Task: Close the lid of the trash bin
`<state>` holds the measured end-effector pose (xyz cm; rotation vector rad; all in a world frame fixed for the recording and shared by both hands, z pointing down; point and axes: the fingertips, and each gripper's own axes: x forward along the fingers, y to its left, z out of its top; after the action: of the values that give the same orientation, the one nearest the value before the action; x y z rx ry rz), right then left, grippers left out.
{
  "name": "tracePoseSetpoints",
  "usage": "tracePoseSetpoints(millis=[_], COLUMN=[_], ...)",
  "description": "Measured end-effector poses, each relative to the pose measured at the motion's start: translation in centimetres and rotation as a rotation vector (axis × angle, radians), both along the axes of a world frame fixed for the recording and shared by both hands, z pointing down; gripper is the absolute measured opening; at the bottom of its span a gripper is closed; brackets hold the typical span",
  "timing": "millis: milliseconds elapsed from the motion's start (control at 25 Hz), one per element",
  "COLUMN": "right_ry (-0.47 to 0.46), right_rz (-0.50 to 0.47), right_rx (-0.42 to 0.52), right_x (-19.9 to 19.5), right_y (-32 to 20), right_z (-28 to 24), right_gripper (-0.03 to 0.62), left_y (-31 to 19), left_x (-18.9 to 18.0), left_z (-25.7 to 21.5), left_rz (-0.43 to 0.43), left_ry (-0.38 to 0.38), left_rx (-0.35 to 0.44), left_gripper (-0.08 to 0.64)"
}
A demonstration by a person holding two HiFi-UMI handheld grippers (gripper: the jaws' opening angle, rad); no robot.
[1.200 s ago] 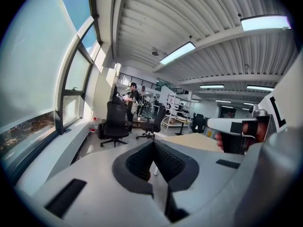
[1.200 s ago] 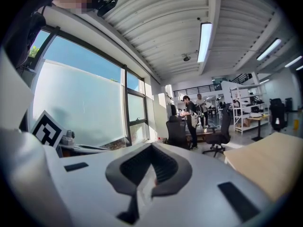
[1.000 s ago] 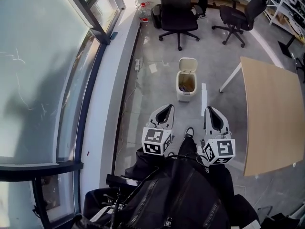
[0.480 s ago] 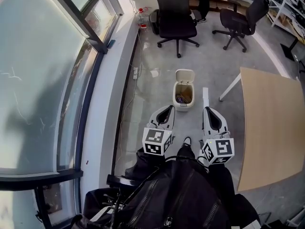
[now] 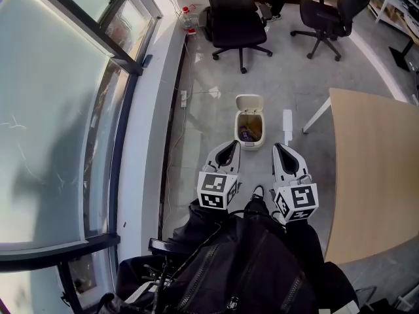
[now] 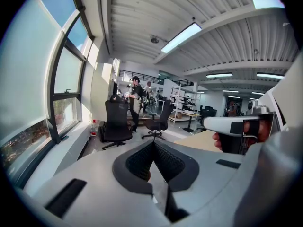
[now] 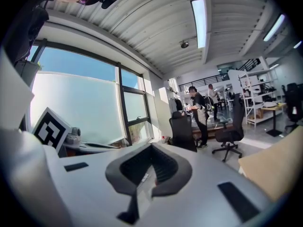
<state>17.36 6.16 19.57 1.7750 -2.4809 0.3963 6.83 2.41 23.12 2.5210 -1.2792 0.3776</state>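
Observation:
A small white trash bin [image 5: 249,136] stands on the grey floor ahead of me, its lid [image 5: 249,102] tipped up and back, with rubbish showing inside. My left gripper [image 5: 230,148] and right gripper [image 5: 280,148] are held side by side, pointing forward, both short of the bin and not touching it. Each is shut with nothing between its jaws. The left gripper view shows shut jaws [image 6: 152,144] and the right gripper [image 6: 239,126] in a hand. In the right gripper view the jaws [image 7: 151,148] are also shut; the bin is hidden in both gripper views.
A long window wall and sill [image 5: 141,142] run along the left. A wooden table [image 5: 373,162] stands to the right. Two black office chairs [image 5: 234,25] [image 5: 327,15] are beyond the bin. A black bag [image 5: 242,267] hangs at my front. People stand far off [image 7: 198,108].
The view has moved forward along the floor. The bin now lies nearer to both gripper tips than a second ago. Both grippers stay shut and level.

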Motion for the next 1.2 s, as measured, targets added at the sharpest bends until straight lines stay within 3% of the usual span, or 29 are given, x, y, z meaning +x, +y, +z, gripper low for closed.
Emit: tracePoseSetpoints(millis=[200, 520, 880, 1200], right_ry=[-0.006, 0.021, 0.070, 0.107], right_rz=[-0.029, -0.099, -0.141, -0.185], right_rx=[-0.044, -0.112, -0.257, -0.395], right_x=[1.1, -1.7, -4.5, -6.3], right_y=[-1.7, -4.7, -7.3, -8.1], right_z=[1.7, 4.4, 11.6, 18.8], right_gripper=[0.002, 0.002, 0.002, 0.002], left_y=[-1.2, -3.1, -5.8, -5.5], left_x=[1.3, -0.9, -2.4, -6.0], left_z=[1.4, 3.9, 9.9, 18.6], left_rz=[-0.025, -0.073, -0.077, -0.137], left_ry=[-0.007, -0.003, -0.014, -0.084], left_rx=[-0.026, -0.074, -0.177, -0.329], left_gripper=[0.002, 0.002, 0.002, 0.002])
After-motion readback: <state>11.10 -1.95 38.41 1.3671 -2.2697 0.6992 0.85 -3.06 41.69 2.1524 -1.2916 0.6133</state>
